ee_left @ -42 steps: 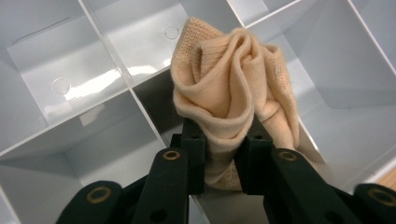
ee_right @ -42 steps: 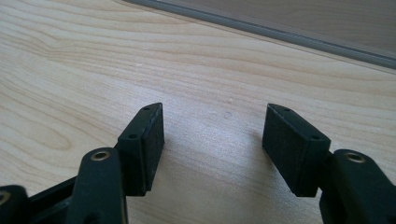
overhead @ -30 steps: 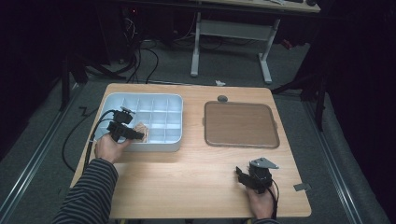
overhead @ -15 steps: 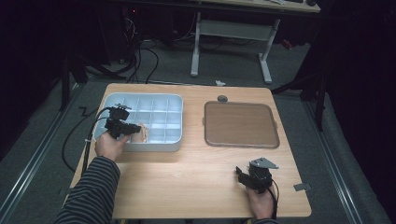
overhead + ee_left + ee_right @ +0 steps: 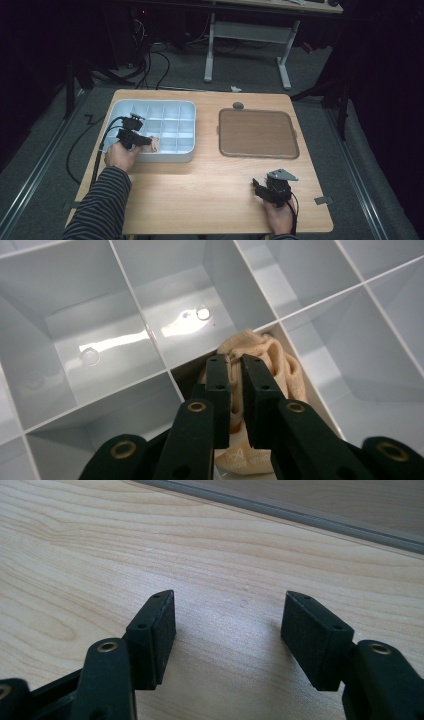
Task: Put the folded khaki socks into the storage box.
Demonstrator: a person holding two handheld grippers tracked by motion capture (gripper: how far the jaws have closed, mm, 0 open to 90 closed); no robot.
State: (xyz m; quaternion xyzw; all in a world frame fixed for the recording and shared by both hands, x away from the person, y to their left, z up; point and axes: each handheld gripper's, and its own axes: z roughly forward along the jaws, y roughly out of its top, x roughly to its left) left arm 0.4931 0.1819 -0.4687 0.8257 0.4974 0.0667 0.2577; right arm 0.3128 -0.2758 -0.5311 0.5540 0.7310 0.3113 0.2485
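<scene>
Jaws of the left hand-held gripper (image 5: 235,390) pinch a crumpled beige cloth (image 5: 280,365) inside the pale-blue compartmented plastic tray (image 5: 165,107); releasing low should seat it; the right hand-held gripper (image 5: 227,635) rests agape.

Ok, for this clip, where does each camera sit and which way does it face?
High view: above the person's side, looking forward and down on the table; both forearms and hands enter from below.
Left gripper view: rides the left tool, looking into the compartment tray; its jaws pinch a beige cloth.
Right gripper view: rides the right tool, looking along bare wood; jaws apart.
Shared: high and left views both show the tray and cloth.
</scene>
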